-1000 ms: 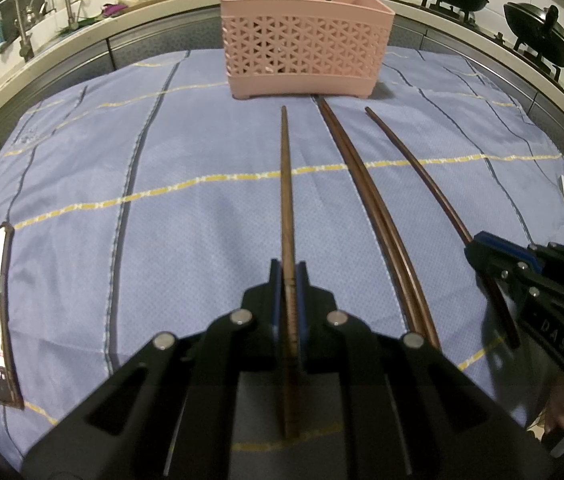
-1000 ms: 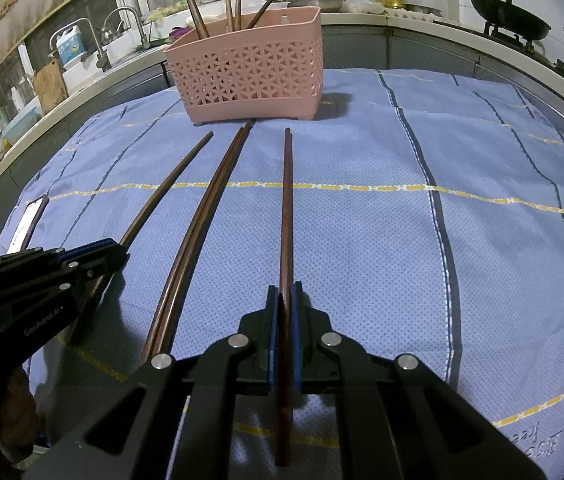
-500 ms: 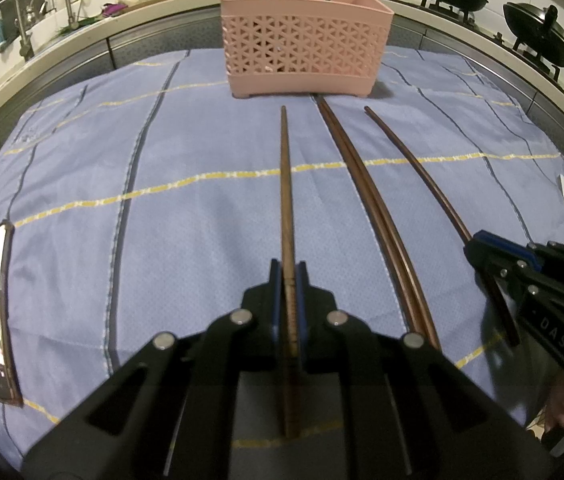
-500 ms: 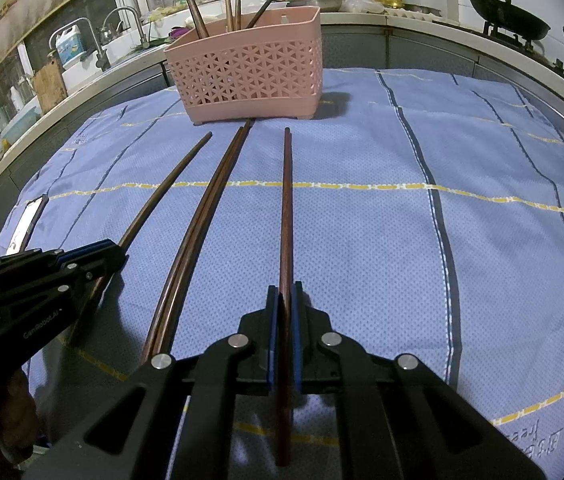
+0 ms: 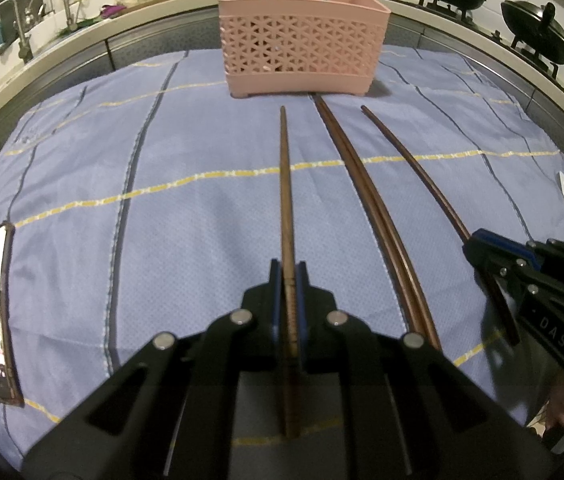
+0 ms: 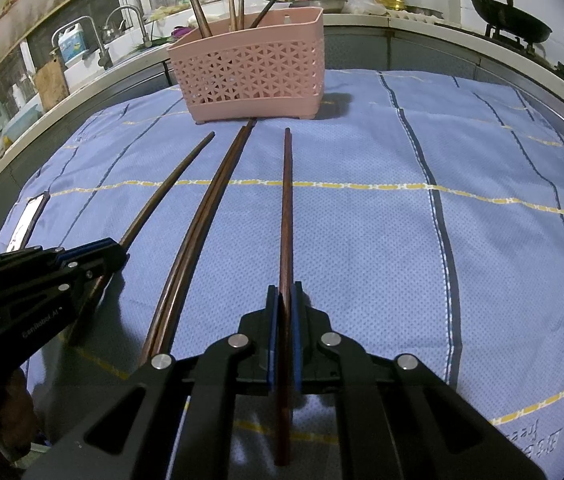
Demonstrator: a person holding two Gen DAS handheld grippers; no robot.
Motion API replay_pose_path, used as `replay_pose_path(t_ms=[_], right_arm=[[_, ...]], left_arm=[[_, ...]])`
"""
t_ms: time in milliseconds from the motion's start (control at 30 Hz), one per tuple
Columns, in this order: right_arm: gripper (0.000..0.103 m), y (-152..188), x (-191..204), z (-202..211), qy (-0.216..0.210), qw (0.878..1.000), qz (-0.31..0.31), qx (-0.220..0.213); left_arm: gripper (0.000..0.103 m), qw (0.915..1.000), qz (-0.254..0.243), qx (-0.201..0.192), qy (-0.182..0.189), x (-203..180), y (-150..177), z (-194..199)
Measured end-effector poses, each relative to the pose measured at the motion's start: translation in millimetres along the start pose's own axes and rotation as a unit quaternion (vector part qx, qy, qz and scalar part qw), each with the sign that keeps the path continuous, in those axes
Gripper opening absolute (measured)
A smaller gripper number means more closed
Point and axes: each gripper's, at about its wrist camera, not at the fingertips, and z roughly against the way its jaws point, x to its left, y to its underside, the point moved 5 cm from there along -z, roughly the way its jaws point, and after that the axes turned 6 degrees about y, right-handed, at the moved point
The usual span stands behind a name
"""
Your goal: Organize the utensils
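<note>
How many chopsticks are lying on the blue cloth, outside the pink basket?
4. One is in the left gripper, one in the right gripper, and two lie side by side between them. More stand in the basket, partly hidden.

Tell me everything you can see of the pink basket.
The pink basket looks like plastic, with rounded corners, lattice-pierced walls, a solid rim and short feet. It stands upright at the far edge of the blue cloth, with several brown sticks leaning inside. The tips of the middle chopstick pair reach its base; whether they touch is unclear.
</note>
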Motion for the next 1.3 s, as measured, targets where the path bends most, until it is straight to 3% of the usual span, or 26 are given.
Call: replay_pose_path(t_ms=[333,600,833,1100,1300], right_arm=[[0.007,18,5,14,-0.023,0.999,0.008,0.034],[0.007,6,0,6,-0.035,0.998,0.006,0.042],[0.007,-12,0,-8,-0.042,0.998,0.012,0.047],[0.007,-58,3,-38,-0.056,0.997,0.017,0.059],[0.006,-88,12,-62,-0.068,0.997,0.027,0.040]], left_arm=[[0.007,0.9991,0.014,0.025,0.033,-4,16,9],[0.007,0.9964,0.039,0.041,0.063,4,10,6],[0.007,0.9969,0.017,0.051,0.058,0,-13,-8],[0.007,0.9963,-0.001,0.067,0.054,-1,-52,-33],[0.006,0.9968,-0.014,0.059,0.052,-3,-80,-53]])
